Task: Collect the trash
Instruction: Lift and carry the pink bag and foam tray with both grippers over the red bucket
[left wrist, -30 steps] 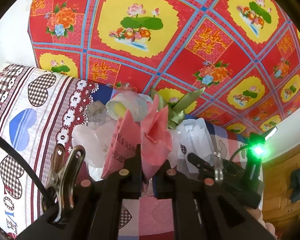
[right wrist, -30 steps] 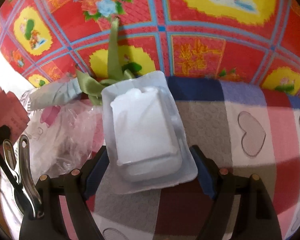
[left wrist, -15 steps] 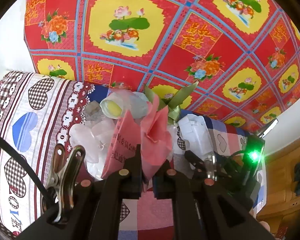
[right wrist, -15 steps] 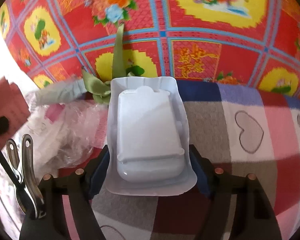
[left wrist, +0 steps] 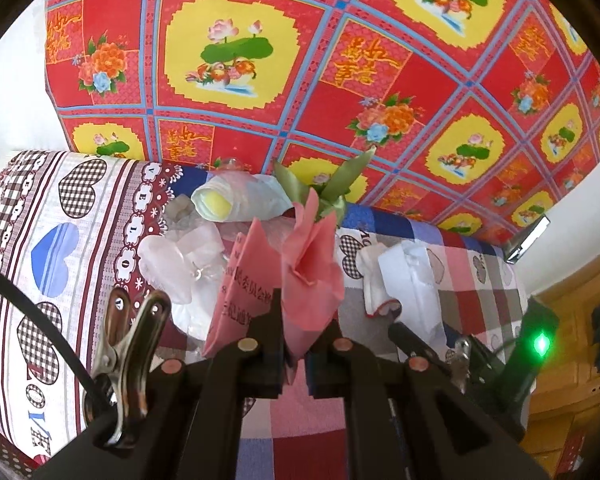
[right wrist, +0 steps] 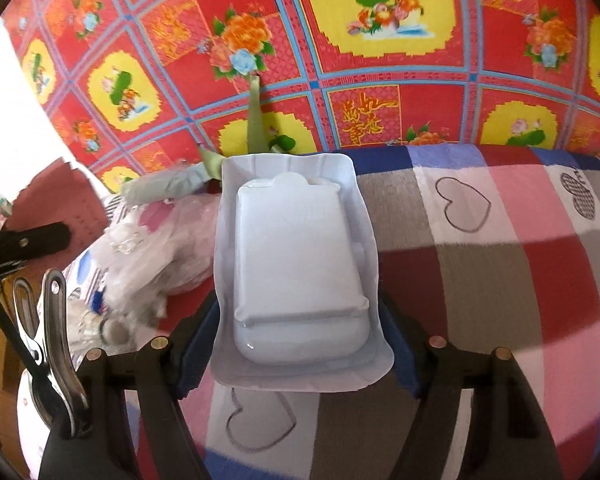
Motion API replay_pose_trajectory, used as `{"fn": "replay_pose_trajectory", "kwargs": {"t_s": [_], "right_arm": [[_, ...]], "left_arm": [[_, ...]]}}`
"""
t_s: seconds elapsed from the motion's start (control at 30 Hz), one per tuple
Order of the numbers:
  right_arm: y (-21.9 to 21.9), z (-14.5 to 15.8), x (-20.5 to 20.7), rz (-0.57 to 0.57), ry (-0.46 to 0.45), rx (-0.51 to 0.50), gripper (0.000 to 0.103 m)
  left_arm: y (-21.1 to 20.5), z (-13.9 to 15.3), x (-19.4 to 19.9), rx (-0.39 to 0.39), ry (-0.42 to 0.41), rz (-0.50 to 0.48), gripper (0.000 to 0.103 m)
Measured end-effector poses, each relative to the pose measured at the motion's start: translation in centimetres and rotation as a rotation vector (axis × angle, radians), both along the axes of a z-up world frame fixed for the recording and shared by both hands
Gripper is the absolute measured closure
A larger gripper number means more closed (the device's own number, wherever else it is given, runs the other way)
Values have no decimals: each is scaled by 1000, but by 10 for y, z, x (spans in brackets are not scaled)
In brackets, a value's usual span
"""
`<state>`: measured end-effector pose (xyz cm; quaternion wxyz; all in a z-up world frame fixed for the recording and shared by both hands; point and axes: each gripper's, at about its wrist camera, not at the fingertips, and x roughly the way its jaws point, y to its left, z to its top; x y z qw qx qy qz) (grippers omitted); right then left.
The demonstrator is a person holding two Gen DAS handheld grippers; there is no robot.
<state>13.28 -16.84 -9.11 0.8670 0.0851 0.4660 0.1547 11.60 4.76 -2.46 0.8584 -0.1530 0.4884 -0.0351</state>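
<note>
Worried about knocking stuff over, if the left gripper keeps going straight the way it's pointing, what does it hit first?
Probably the crinkled clear plastic wrap on the bedspread, just past the pink paper pinched in the left gripper. Depth is hard to judge.

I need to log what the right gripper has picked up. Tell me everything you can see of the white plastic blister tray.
The white plastic blister tray is a thin moulded shell, glossy and stiff-looking: a wide flat rim with wavy edges around a raised, rounded-rectangular pocket with a small tab shape at its far end. It looks empty. It sits lengthwise between the fingers of the right gripper, whose blue pads press its long edges, above the checked heart-print cloth.
</note>
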Motion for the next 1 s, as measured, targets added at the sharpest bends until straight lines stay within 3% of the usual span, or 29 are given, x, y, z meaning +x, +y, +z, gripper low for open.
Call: {"fn": "replay_pose_trajectory", "kwargs": {"t_s": [0.43, 0.77, 1.0], "right_arm": [[61, 38, -70, 66, -52, -13, 28], [131, 65, -130, 132, -74, 3, 28], [189, 77, -166, 198, -95, 11, 28]], "left_arm": [[27, 18, -53, -28, -75, -36, 96], [90, 35, -119, -83, -121, -4, 96], [147, 44, -167, -81, -155, 55, 96]]}}
